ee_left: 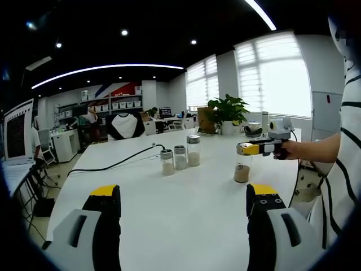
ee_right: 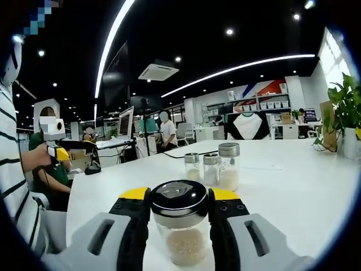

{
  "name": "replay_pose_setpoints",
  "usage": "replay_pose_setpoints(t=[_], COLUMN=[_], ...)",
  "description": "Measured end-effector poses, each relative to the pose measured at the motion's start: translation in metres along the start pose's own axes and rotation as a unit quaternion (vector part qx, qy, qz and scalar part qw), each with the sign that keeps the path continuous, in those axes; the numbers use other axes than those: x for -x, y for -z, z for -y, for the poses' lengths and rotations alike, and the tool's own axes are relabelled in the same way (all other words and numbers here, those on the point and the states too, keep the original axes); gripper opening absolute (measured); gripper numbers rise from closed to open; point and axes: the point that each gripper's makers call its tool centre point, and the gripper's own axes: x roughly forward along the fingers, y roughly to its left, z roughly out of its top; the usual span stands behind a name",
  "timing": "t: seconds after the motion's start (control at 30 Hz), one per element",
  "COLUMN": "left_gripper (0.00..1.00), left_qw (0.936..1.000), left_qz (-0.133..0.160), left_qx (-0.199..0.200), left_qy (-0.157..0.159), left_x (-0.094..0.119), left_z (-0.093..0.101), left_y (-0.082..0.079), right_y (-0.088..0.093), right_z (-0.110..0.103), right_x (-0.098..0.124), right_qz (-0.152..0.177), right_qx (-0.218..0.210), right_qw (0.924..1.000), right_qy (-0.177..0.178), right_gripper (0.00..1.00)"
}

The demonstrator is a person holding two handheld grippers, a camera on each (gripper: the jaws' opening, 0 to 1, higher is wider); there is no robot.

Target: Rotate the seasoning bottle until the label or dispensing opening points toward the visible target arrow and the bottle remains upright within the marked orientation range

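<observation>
Currently, the seasoning bottle is being gripped at its cap by the right gripper; the left gripper, at six o'clock, is being held wide open, empty. Twisting upright seems next.

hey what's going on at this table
A person is working with a handheld gripper in each hand. The right gripper has its fingers closed around the lid of a seasoning bottle standing upright on the white table. The left gripper is open and holds nothing. Three more shakers stand grouped nearby.
</observation>
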Motion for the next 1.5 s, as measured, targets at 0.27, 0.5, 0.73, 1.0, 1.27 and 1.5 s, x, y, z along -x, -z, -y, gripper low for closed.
replay_pose_setpoints(t=[0.27, 0.5, 0.73, 1.0, 1.27, 1.5], left_gripper=[0.97, 0.97, 0.97, 0.97, 0.97, 0.97], left_qw=[1.0, 1.0, 1.0, 1.0, 1.0, 1.0], left_qz=[-0.002, -0.001, -0.001, 0.001, 0.003, 0.003], left_qx=[0.0, -0.002, -0.004, -0.001, 0.004, 0.007], left_qy=[-0.002, 0.001, 0.004, 0.005, 0.003, -0.002], left_x=[0.002, 0.001, 0.001, 0.0, -0.001, 0.002], left_z=[-0.001, 0.0, 0.0, 0.001, 0.001, -0.002], left_y=[0.001, 0.0, -0.001, 0.0, 0.001, 0.001], right_y=[0.0, -0.014, -0.02, -0.015, -0.009, -0.007], right_z=[-0.004, 0.0, 0.008, 0.0, 0.006, 0.011], right_x=[0.0, 0.002, 0.007, 0.003, 0.004, 0.004], right_qz=[-0.006, 0.031, 0.038, 0.028, 0.037, 0.035], right_qx=[0.002, -0.042, -0.039, -0.035, -0.029, -0.022], right_qw=[0.9996, 0.9986, 0.9954, 0.9927, 0.9862, 0.9837], right_qy=[-0.029, 0.01, 0.079, 0.112, 0.159, 0.175], right_gripper=[0.4, 0.48, 0.53, 0.51, 0.48, 0.43])
